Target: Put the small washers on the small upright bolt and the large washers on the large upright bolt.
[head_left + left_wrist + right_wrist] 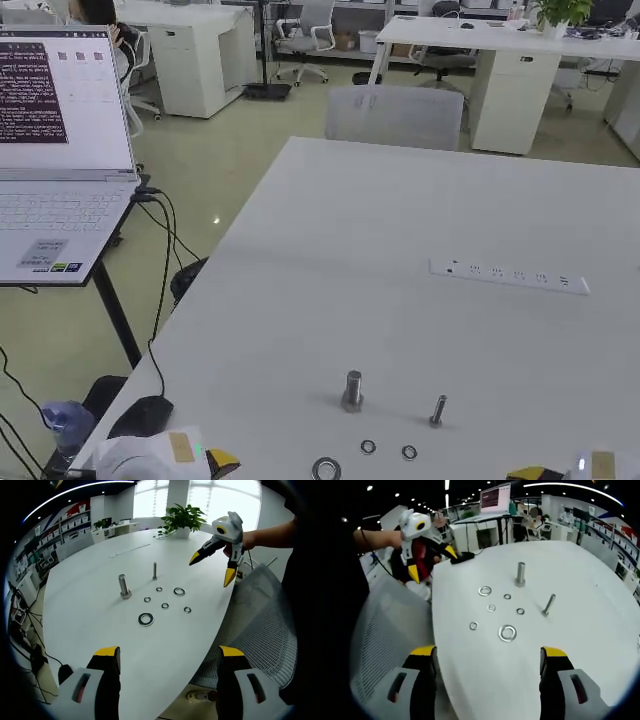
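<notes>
The large upright bolt (352, 390) (124, 586) (520, 574) and the thin small bolt (437, 410) (154, 570) (548, 605) stand on the white table (400, 250). In front of them lie two large washers (146, 619) (179, 591) (507, 632) (485, 590) and several small washers (165, 605) (491, 607) (368, 447). My left gripper (169, 655) (432, 562) (220, 463) is open and empty, held off the near table edge. Over to the right, my right gripper (488, 652) (212, 570) (540, 473) is open too, with nothing between its yellow tips.
A white power strip (510, 276) lies further back on the table. To the left, a laptop (60, 150) sits on a side stand with cables. A grey chair (395, 115) stands behind the table, and a mesh chair (260, 625) is at the near edge.
</notes>
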The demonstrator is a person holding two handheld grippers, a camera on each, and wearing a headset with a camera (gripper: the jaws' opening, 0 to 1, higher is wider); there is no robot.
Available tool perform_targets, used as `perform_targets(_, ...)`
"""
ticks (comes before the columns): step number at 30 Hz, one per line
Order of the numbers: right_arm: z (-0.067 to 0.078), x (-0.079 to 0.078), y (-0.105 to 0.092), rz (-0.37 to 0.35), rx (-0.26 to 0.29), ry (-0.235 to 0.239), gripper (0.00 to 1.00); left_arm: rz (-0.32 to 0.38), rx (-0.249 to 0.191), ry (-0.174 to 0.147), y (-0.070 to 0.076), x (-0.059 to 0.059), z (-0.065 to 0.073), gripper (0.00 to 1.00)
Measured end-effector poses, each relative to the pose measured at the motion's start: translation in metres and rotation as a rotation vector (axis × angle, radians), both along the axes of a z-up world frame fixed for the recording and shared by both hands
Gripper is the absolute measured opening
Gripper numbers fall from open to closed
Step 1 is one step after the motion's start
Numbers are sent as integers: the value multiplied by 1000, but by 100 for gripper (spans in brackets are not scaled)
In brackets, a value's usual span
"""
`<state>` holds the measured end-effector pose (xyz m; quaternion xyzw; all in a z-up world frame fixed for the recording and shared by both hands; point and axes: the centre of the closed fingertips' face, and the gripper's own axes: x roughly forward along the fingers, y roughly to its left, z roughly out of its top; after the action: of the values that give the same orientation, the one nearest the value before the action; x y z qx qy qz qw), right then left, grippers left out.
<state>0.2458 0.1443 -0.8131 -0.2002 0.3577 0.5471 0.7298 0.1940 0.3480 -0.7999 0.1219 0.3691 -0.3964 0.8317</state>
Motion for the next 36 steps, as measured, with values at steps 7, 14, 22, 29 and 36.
perform_targets(7, -2, 10, 3, 35, -33, -10, 78, -4, 4, -8, -2, 4, 1, 79)
perform_targets(14, -6, 13, 7, 75, -67, -15, 72, -4, -1, -26, -5, 11, 4, 79)
perform_targets(22, -11, 17, 8, 112, -106, -15, 68, -4, -1, -33, -5, 13, 3, 80)
perform_targets(29, -18, 22, 10, 152, -156, -21, 60, -2, 3, -39, -2, 13, 2, 82)
perform_targets(36, -26, 23, 14, 187, -196, -22, 55, 4, 7, -44, 1, 10, 2, 85)
